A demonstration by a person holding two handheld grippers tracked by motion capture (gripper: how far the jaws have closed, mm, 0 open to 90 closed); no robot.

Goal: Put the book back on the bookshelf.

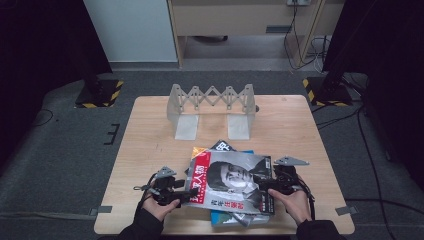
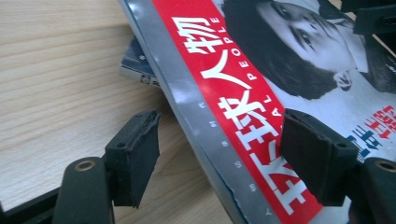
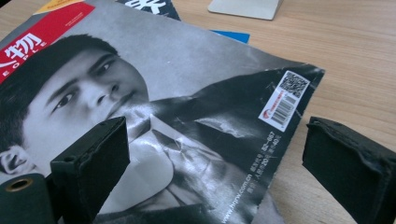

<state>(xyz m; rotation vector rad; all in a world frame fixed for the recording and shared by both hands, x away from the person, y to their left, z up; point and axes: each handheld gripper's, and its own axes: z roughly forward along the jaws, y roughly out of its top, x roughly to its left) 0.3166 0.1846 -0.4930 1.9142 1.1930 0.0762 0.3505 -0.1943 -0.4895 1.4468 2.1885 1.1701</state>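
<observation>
- Right now the magazine (image 1: 231,182) with the red-banded portrait cover lies top of a small stack at the near middle of the counter (image 1: 150,140), skewed across the others beneath it.
- My left gripper (image 2: 219,154) straddles its left edge, the red band side: jaws wide, one pad over bare wood and the other above the cover, neither pressing as far as I can tell.
- My right gripper (image 3: 219,163) brackets the right edge by the barcode corner, jaws wide too, nothing clamped.
- Under the top copy I see a blue-covered magazine (image 1: 225,218) poking out at the near edge and a dark one (image 1: 225,146) at the far edge.
- Beyond them, at the far middle, stands the grey folding rack (image 1: 212,110), well apart from the stack.
- My worry: the cover is glossy and creased, so if I close on the cover alone it may peel up or tear while the pages stay down.
- Closing too deep could also catch the copies beneath and drag the stack.
- Uneven lifting between my two hands would buckle the spine.
</observation>
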